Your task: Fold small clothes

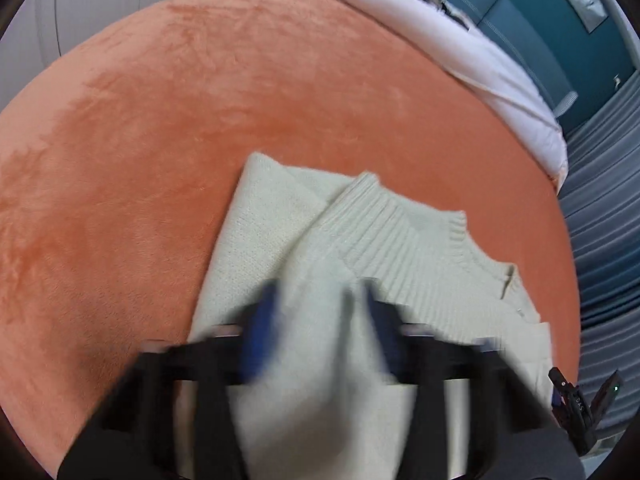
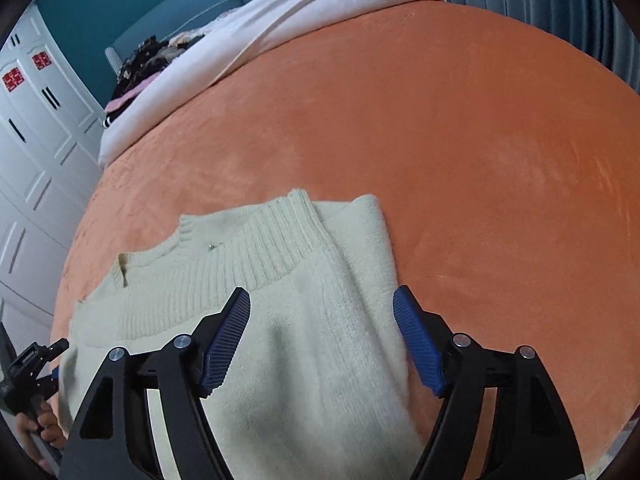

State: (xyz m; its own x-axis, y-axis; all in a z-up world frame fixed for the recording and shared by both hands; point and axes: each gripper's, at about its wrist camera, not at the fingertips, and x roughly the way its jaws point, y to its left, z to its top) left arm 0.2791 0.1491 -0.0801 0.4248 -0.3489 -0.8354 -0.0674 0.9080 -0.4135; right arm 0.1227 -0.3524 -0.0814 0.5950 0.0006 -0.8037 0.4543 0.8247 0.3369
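Observation:
A cream knit sweater lies partly folded on the orange blanket, ribbed hem turned over on top. It also shows in the right wrist view. My left gripper is motion-blurred, its blue fingers apart over the sweater with cloth between them; no grip shows. My right gripper is open above the sweater's right side, blue pads wide apart and empty. The other gripper appears at the far left of the right wrist view, beside the sweater.
The orange blanket covers a bed. A white duvet lies along the far edge with a pile of dark clothes behind it. White wardrobe doors stand at left, grey curtains at the bed's side.

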